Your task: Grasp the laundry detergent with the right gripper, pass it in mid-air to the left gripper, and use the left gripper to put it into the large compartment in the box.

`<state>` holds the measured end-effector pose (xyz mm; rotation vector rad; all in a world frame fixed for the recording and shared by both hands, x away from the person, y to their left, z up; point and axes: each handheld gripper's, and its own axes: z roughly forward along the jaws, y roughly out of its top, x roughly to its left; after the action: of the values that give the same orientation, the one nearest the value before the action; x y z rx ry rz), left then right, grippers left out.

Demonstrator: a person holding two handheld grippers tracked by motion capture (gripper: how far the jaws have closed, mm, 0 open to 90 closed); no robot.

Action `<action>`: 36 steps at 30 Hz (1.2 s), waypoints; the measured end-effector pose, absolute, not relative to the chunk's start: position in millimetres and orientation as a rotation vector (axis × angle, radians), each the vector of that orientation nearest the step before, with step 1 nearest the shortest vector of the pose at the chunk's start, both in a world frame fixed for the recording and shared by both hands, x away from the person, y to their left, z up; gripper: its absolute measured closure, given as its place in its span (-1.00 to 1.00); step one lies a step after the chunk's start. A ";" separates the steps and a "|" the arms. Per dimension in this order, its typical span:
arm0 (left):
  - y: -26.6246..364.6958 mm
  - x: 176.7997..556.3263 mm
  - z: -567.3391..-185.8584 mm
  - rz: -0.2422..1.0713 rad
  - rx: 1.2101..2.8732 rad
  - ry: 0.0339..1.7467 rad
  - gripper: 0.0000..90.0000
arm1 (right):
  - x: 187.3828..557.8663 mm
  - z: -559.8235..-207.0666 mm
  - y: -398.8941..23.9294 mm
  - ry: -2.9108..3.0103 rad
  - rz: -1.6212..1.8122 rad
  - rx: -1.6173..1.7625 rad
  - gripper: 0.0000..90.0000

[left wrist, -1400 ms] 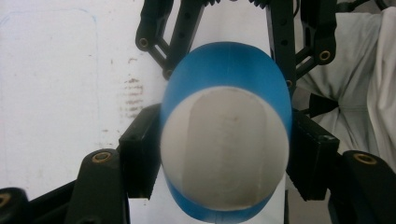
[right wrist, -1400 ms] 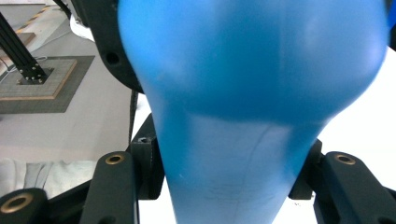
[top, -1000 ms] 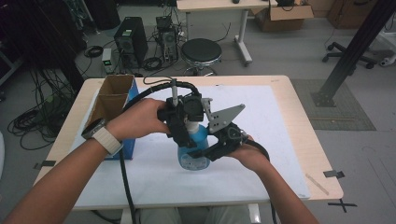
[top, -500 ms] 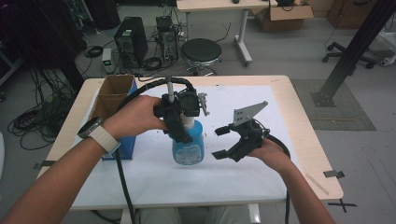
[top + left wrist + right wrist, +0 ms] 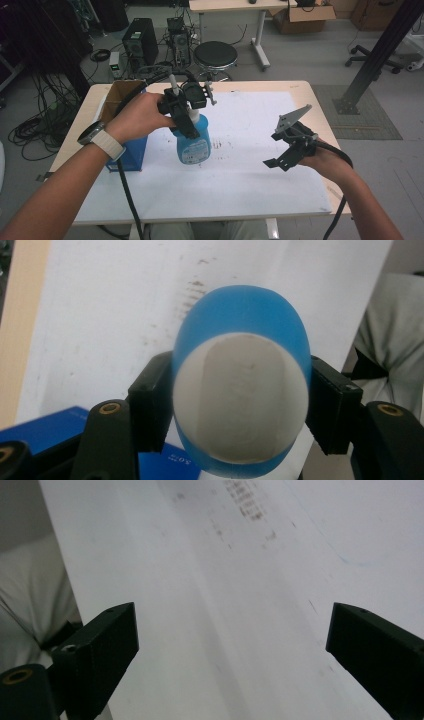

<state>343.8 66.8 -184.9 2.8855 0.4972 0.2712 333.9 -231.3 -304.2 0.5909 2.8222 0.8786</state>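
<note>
Now, line by line:

Bottle: blue bottle point(image 5: 192, 142) with white neck, upright over the white mat point(image 5: 250, 165), near the table's left-middle; whether standing on the mat or lifted just clear, impossible to tell.

Grip on bottle: clamped at the neck by the left gripper point(image 5: 182, 112); in the left gripper view, black pads point(image 5: 150, 400) pressed against both flanks of the bottle point(image 5: 240, 400), white shoulder facing the camera, blue body beyond.

Change: a second back, right gripper closed in on the bottle's lower body; half a second back, already pulled off; now well apart, out to the right over the mat.

Right gripper: right gripper point(image 5: 287, 150) spread wide, holding nothing; in its own view, bare mat point(image 5: 240, 605) between the two jaws.

Meaning: two-handed hold given up, bottle left to the left gripper alone; probably free to be carried or set elsewhere.

Surroundings: blue box point(image 5: 127, 150) just left of the bottle, open cardboard box point(image 5: 120, 95) behind it, wooden table point(image 5: 310, 95) edge around the mat.
</note>
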 end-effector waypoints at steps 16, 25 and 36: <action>91.4 366.4 -162.9 0.398 2.806 0.862 -0.15 | 329.5 -292.5 -265.1 2.917 0.554 0.647 -0.85; 104.3 374.7 -153.8 0.428 2.744 1.028 -0.15 | 325.8 -292.3 -275.5 2.928 0.429 0.656 -0.85; 126.2 383.2 -122.2 0.488 2.629 1.266 -0.15 | 325.7 -291.0 -284.9 2.940 0.378 0.668 -0.83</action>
<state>383.2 126.2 -122.2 2.6293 1.2656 0.4882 325.7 -284.9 -291.0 0.6679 2.9396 0.3783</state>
